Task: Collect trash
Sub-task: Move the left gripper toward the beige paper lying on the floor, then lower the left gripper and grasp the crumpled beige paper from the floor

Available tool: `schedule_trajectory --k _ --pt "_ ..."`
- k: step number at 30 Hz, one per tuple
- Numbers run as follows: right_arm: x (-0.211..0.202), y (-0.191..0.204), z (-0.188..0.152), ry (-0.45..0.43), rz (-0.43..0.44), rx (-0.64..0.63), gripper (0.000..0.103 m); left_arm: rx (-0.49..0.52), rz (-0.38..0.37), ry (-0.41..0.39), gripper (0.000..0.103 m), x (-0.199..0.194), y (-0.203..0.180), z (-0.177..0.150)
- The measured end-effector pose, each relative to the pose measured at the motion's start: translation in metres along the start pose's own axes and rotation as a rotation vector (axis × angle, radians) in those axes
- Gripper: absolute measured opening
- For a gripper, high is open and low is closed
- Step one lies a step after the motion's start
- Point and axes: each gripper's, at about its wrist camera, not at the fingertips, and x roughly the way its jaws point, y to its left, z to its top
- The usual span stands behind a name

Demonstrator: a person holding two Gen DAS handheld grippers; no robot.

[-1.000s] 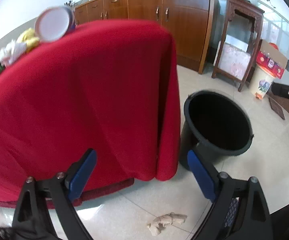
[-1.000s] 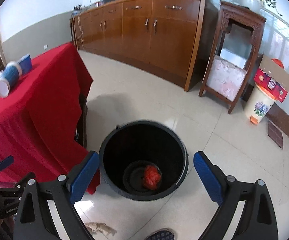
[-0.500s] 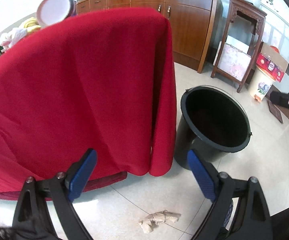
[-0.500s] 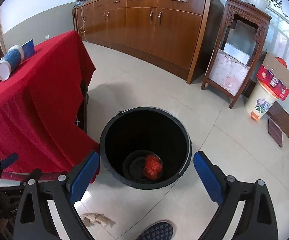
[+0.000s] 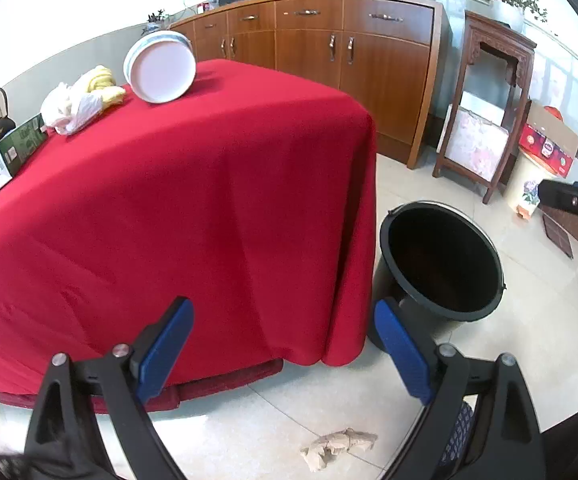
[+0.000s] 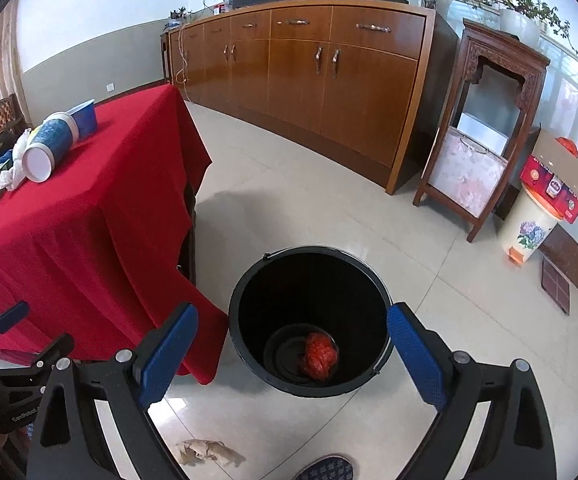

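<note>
A black bucket (image 6: 309, 320) stands on the tiled floor beside the red-draped table (image 5: 169, 184); a crumpled red bag (image 6: 321, 356) lies at its bottom. The bucket also shows in the left wrist view (image 5: 441, 264). A crumpled brown paper (image 5: 337, 444) lies on the floor below my left gripper (image 5: 285, 344), which is open and empty facing the tablecloth. The paper also shows in the right wrist view (image 6: 209, 452). My right gripper (image 6: 293, 348) is open and empty above the bucket. On the table lie a white plastic bag (image 5: 69, 108), a yellow wad (image 5: 103, 82) and a blue-white cup on its side (image 5: 161, 68).
A wooden sideboard (image 6: 309, 72) runs along the far wall. A carved wooden stand (image 6: 481, 128) and a flowered bin with a red box (image 6: 537, 216) are at the right. Boxes (image 5: 9, 156) sit at the table's left edge. A shoe tip (image 6: 325, 468) is near the bucket.
The left gripper has risen and pulled back, so the table top and its objects now show. The right gripper has moved slightly higher over the bucket. Both stay open.
</note>
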Motion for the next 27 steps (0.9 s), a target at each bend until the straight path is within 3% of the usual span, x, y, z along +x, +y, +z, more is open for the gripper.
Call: schedule_trajectory --k 10,14,17,21,27 --pt "-0.011 -0.005 0.008 -0.037 -0.008 0.026 0.097 0.007 0.003 0.005 0.092 -0.005 0.001 0.000" --pt "-0.009 -0.009 0.013 -0.070 -0.021 0.032 0.097 0.020 -0.015 0.037 0.092 0.008 0.001 -0.017" --pt "0.002 -0.018 0.012 -0.040 -0.041 0.036 0.097 0.028 -0.035 0.140 0.091 0.041 -0.005 -0.053" --pt "0.010 -0.030 0.006 -0.016 -0.067 0.033 0.097 0.029 -0.071 0.290 0.073 0.087 -0.018 -0.103" --pt "0.018 -0.038 -0.018 0.057 -0.075 0.003 0.097 0.051 -0.073 0.326 0.072 0.115 -0.043 -0.141"
